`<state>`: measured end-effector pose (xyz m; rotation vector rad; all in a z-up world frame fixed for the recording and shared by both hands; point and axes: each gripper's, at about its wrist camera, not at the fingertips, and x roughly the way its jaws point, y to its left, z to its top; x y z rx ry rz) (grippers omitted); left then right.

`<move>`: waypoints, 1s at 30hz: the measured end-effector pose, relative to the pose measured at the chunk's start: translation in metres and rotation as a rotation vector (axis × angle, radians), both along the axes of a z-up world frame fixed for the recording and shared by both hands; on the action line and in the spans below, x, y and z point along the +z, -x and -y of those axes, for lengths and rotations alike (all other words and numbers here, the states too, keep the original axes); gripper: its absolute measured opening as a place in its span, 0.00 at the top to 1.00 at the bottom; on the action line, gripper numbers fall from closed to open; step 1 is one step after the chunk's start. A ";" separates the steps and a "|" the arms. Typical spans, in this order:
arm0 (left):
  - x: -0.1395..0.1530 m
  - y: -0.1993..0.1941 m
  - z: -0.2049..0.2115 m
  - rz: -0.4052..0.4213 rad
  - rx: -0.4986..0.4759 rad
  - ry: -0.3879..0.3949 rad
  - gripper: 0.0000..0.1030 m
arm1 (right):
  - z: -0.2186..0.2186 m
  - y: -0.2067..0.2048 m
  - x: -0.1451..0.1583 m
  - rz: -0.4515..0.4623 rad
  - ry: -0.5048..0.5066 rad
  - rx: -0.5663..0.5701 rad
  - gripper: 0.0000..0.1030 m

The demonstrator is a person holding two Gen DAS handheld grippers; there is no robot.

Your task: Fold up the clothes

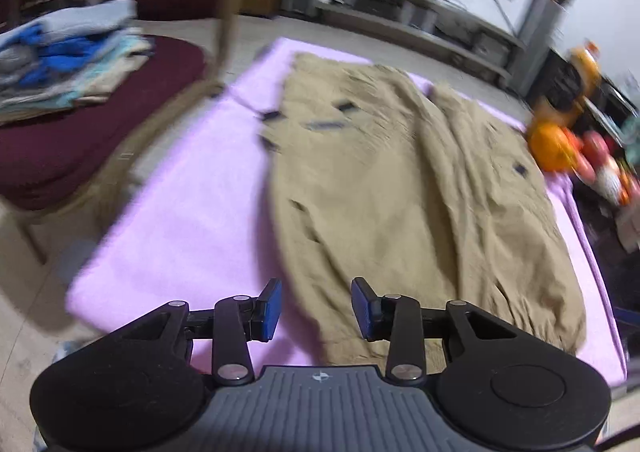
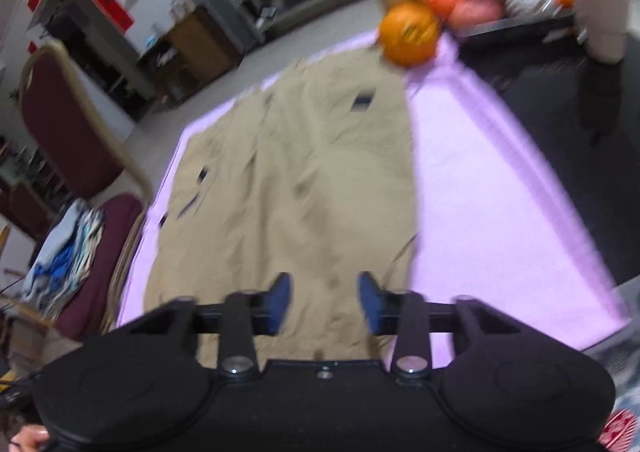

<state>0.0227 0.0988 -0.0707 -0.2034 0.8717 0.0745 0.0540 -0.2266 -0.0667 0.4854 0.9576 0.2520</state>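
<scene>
Left gripper has its jaws parted with nothing between the blue pads; it hangs over the near left edge of the khaki garment, one pad over cloth, the other over the pink mat. Right gripper is the same: jaws apart, empty, above the near hem with the garment's right edge just off its right pad. Garment lies spread flat on the mat ahead of both tools, running away from them; it looks like trousers, but motion blur makes that a guess.

Risks from here:
- Both pads sit above the fabric, not around it. Closing at this height pinches air or only the top layer, so the fold drags one layer and leaves the other behind.
- Left tool straddles the cloth edge. A bite there may catch the mat too and lift it with the garment.
- Uneven grabs left vs right give a skewed fold line.
- Far right of the tools, the orange fruit touches or overlaps the garment's far corner. A long fold or tug toward that end could roll it.
- Far left, the chair with stacked clothes is well apart, low concern.
</scene>
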 end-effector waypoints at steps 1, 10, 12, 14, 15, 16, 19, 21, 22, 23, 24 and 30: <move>-0.005 -0.004 0.008 -0.017 -0.030 -0.020 0.63 | -0.009 -0.004 -0.009 -0.021 -0.028 0.025 0.68; -0.037 -0.025 0.024 -0.135 -0.077 -0.054 0.52 | -0.029 -0.015 -0.075 -0.170 -0.145 0.028 0.70; -0.040 -0.024 0.023 -0.145 -0.069 -0.062 0.52 | -0.022 -0.011 -0.078 -0.175 -0.179 0.007 0.71; -0.043 -0.023 0.024 -0.149 -0.068 -0.074 0.51 | -0.020 -0.009 -0.077 -0.174 -0.177 0.008 0.72; -0.043 -0.022 0.025 -0.147 -0.071 -0.083 0.51 | -0.020 -0.008 -0.076 -0.170 -0.171 0.011 0.72; -0.043 -0.021 0.026 -0.145 -0.073 -0.092 0.50 | -0.022 -0.008 -0.075 -0.166 -0.161 0.016 0.72; -0.044 -0.020 0.026 -0.140 -0.077 -0.095 0.48 | -0.029 -0.007 -0.072 -0.149 -0.112 0.042 0.72; -0.044 -0.021 0.025 -0.142 -0.075 -0.093 0.47 | -0.030 -0.007 -0.071 -0.143 -0.098 0.049 0.72; -0.045 -0.022 0.025 -0.143 -0.073 -0.092 0.46 | -0.030 -0.006 -0.071 -0.141 -0.100 0.048 0.72; -0.045 -0.022 0.024 -0.143 -0.071 -0.090 0.46 | -0.028 -0.006 -0.071 -0.140 -0.108 0.044 0.72; -0.046 -0.024 0.025 -0.145 -0.069 -0.093 0.45 | -0.026 -0.005 -0.071 -0.139 -0.122 0.038 0.72; -0.049 -0.033 0.030 -0.174 -0.057 -0.117 0.42 | -0.008 0.004 -0.081 -0.129 -0.227 -0.009 0.74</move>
